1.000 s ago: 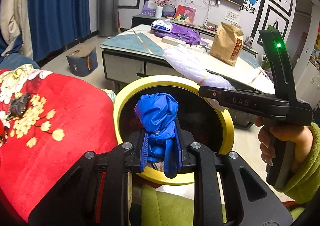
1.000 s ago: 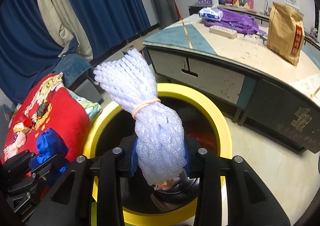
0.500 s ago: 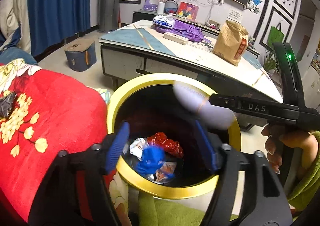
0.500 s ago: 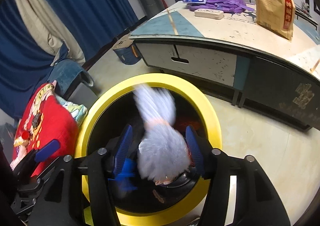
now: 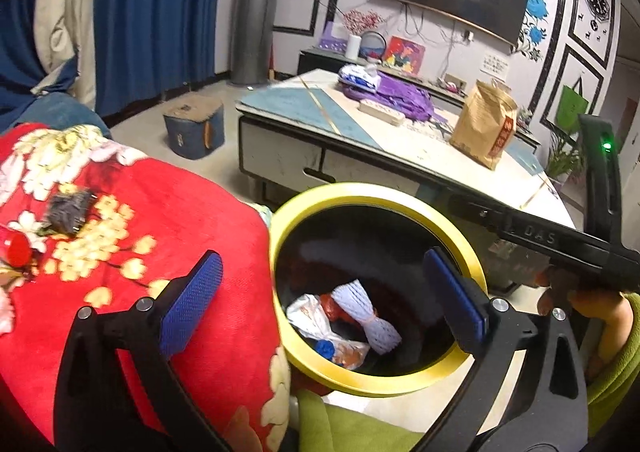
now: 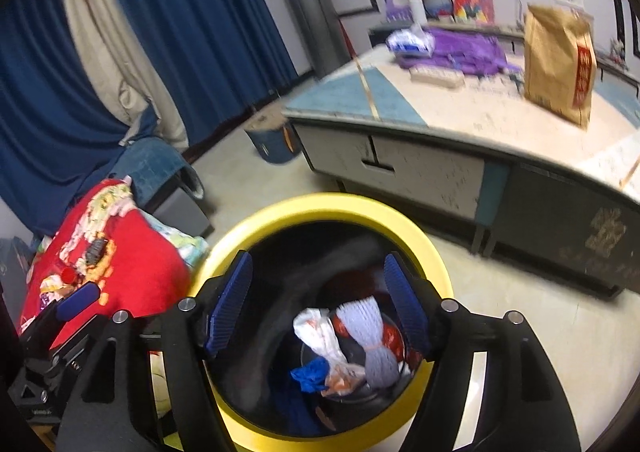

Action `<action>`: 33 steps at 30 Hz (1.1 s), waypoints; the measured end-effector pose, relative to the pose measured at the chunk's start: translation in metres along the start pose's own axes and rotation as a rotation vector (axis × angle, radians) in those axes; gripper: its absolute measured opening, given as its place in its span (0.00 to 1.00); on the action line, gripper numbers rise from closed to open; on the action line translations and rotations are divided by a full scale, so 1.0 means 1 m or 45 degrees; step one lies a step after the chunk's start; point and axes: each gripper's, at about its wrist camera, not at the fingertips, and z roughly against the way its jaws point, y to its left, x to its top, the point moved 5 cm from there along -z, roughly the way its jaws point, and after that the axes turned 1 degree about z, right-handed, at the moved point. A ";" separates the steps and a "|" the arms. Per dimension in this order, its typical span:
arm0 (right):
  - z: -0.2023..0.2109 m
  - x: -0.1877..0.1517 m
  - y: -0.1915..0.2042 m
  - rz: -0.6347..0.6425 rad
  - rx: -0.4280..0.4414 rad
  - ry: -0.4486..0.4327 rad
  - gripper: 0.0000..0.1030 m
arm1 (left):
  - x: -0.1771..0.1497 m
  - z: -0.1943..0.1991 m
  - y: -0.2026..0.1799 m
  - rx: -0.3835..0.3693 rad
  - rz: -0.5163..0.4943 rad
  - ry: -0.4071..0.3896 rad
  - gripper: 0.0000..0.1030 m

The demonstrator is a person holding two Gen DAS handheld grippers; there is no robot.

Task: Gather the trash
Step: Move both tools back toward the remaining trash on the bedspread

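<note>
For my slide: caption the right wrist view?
Open right tongs above yellow-rimmed bin, foam netting and blue wrapper inside.

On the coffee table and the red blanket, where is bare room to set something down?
Coffee table: free on the blue panel at its near-left corner, and on the pale strip between the brown paper bag and the near edge. Crowded at the far side around the purple cloth. Red blanket: bare toward the bin; the dark clip and red cap occupy its left.
</note>
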 end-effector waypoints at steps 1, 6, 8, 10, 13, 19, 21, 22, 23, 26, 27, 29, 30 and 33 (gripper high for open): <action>0.005 0.002 0.005 0.015 0.008 -0.029 0.67 | 0.002 0.005 0.002 0.011 0.003 -0.017 0.89; 0.027 0.012 0.025 0.082 0.045 -0.151 0.71 | 0.009 0.025 0.013 0.060 0.019 -0.082 0.89; 0.033 0.013 0.032 0.098 0.065 -0.183 0.74 | 0.011 0.032 0.016 0.074 0.027 -0.103 0.89; 0.039 0.014 0.040 0.126 0.086 -0.208 0.75 | 0.013 0.040 0.021 0.090 0.040 -0.127 0.89; 0.048 0.015 0.053 0.166 0.111 -0.241 0.76 | 0.017 0.051 0.027 0.120 0.054 -0.162 0.89; 0.059 0.012 0.080 0.230 0.167 -0.270 0.78 | 0.023 0.077 0.042 0.185 0.078 -0.244 0.89; 0.062 0.011 0.088 0.250 0.180 -0.271 0.78 | 0.024 0.086 0.049 0.208 0.088 -0.269 0.89; 0.063 0.009 0.091 0.256 0.188 -0.269 0.78 | 0.026 0.090 0.052 0.216 0.095 -0.278 0.89; 0.064 0.009 0.095 0.262 0.194 -0.267 0.78 | 0.026 0.094 0.055 0.227 0.105 -0.290 0.89; 0.066 0.006 0.104 0.283 0.209 -0.263 0.78 | 0.027 0.103 0.063 0.254 0.127 -0.312 0.89; 0.067 0.005 0.107 0.291 0.212 -0.264 0.78 | 0.027 0.106 0.066 0.263 0.133 -0.319 0.89; 0.068 0.003 0.112 0.304 0.222 -0.260 0.78 | 0.028 0.113 0.072 0.286 0.148 -0.334 0.89; 0.069 0.002 0.116 0.311 0.228 -0.259 0.78 | 0.028 0.115 0.075 0.296 0.154 -0.340 0.89; 0.071 -0.001 0.124 0.333 0.246 -0.255 0.78 | 0.029 0.124 0.085 0.326 0.178 -0.356 0.89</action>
